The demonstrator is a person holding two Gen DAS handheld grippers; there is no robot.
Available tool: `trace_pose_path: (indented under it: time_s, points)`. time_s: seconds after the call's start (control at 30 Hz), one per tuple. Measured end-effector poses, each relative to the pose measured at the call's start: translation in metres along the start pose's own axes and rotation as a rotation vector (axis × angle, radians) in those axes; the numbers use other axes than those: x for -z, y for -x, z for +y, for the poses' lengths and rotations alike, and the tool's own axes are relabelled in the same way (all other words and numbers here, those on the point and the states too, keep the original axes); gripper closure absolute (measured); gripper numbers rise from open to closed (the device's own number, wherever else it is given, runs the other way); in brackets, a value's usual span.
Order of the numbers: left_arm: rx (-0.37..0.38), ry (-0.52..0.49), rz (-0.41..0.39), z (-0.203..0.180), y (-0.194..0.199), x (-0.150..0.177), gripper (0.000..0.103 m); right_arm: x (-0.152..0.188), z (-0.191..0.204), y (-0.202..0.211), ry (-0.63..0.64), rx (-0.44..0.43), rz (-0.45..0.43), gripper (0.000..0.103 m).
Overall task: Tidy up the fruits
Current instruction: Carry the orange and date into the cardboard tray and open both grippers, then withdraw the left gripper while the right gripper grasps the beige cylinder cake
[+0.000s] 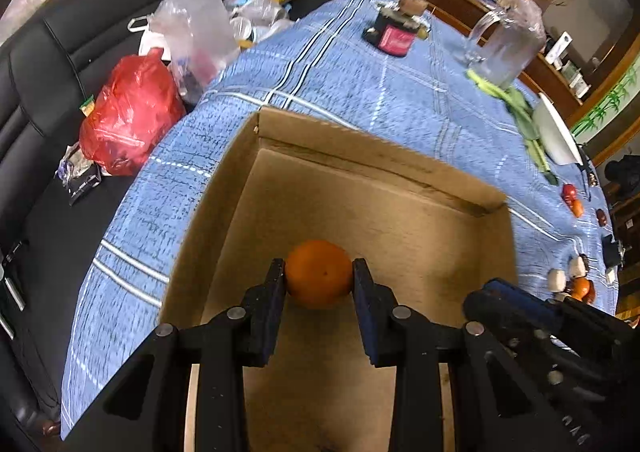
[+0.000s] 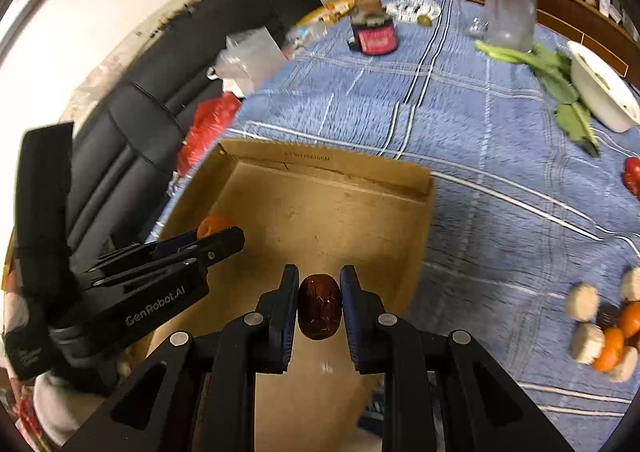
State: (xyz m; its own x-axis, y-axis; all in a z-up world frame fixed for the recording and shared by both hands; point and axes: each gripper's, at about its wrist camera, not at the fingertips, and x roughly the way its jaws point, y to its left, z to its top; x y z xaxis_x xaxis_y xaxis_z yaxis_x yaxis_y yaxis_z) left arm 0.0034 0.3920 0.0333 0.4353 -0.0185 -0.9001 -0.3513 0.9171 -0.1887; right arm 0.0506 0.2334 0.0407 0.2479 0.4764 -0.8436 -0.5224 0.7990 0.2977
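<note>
Right hand-held gripper point(image 2: 319, 308) pinching upright date point(image 2: 319, 306)

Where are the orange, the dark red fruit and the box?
orange point(image 1: 319, 274), left wrist view, front of its peel between the left gripper's pads.
dark red fruit point(image 2: 319, 306), right wrist view, glossy middle between the right gripper's pads.
box point(image 2: 332, 167), right wrist view, inside of its far wall.

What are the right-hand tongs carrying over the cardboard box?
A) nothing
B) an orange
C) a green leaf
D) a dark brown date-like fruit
D: in the right wrist view, the right tongs are shut on a glossy dark brown fruit above the cardboard box; the orange sits in the left tongs.
</note>
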Motion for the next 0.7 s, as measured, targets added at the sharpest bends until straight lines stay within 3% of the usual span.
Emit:
trace_pose_path:
  time_s: [0.3,0.33,0.37,0.47,0.7]
  points:
    - [0.002,0.025,-0.005,0.014,-0.002,-0.009,0.067,-0.005,0.006,-0.027,0.014,0.038,0.026,0.079]
    - [0.004,0.033,-0.012,0.015,0.001,-0.010,0.065,-0.006,0.007,-0.028,0.020,0.044,0.023,0.077]
    - [0.008,0.043,-0.022,0.017,0.007,-0.010,0.062,-0.007,0.008,-0.027,0.025,0.048,0.019,0.069]
    - [0.023,0.073,-0.062,0.020,0.025,-0.009,0.054,-0.008,0.008,-0.019,0.030,0.053,-0.008,0.050]
    - [0.076,0.117,-0.128,0.012,0.061,0.001,0.050,0.013,-0.023,0.046,-0.078,0.033,-0.118,0.050]
